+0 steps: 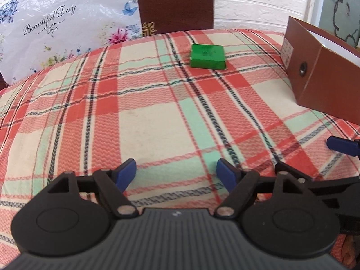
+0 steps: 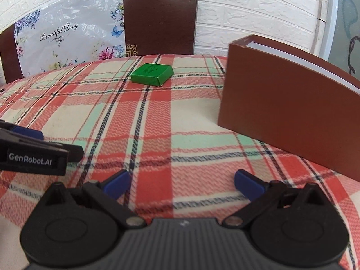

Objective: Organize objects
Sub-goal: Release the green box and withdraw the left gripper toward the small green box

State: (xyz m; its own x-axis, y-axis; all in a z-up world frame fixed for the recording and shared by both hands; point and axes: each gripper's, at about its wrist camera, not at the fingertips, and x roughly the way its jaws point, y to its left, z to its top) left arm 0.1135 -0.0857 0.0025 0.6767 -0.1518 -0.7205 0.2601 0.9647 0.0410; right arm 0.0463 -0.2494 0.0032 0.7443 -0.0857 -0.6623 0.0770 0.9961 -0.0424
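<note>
Left wrist view: left gripper (image 1: 176, 175) spread wide, empty.
Right gripper (image 2: 181, 183): likewise agape, unloaded.
Green box (image 1: 207, 56): far, untouched.
Brown box (image 2: 290, 108): right, probably its destination.

— Where do your two cameras sit?

— Each rides low behind my jaws, looking forward across the plaid tabletop (image 1: 157, 117) toward the white brick wall (image 1: 254, 4).

— How near?

— Close above the cloth. My left view sits left of the right one; each catches the other's jaws at its edge.

— What do they share?

— The green box (image 1: 207, 56) far ahead, the brown box (image 2: 288, 103) on the right, the chair back (image 2: 160, 18) and the floral bag (image 2: 67, 38).
</note>
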